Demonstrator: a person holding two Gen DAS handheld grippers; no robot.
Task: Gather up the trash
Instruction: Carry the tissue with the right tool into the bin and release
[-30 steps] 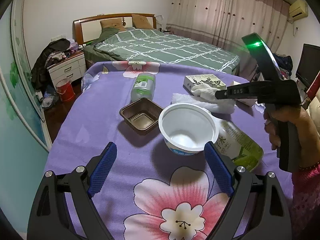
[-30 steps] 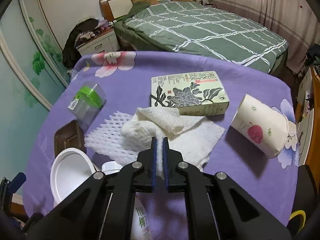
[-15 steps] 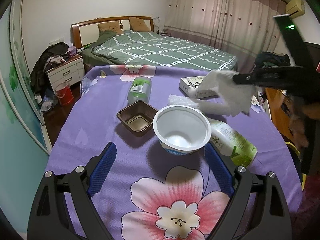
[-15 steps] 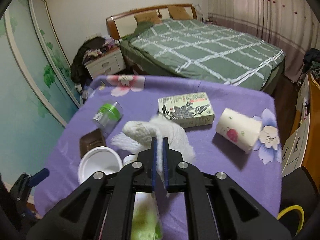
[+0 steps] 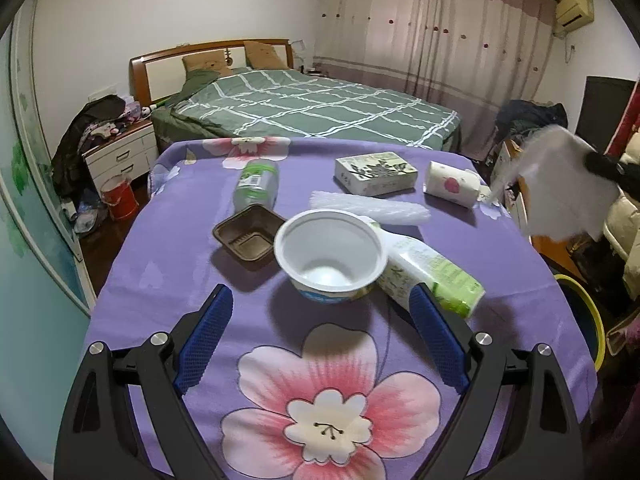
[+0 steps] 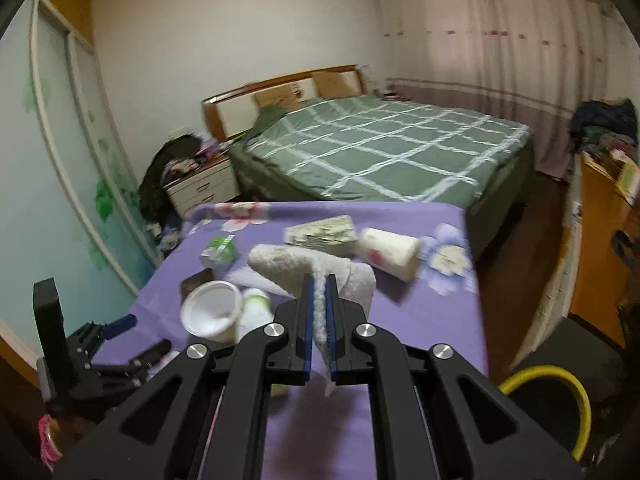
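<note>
Your right gripper (image 6: 319, 300) pinches the white paper towel (image 6: 304, 266).
Your left gripper (image 5: 320, 312) gapes wide, empty, just short of the white bowl (image 5: 330, 254).

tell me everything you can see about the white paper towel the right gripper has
The paper towel is a white, soft, dimpled sheet, crumpled and folded over on itself. It is pinched between the blue pads of the right gripper, whose jaws are nearly closed on a thin fold, with a short tail hanging below them. It hangs clear of the purple tablecloth, touching nothing else. In the left wrist view it shows blurred at the right edge, above the yellow-rimmed bin.
</note>
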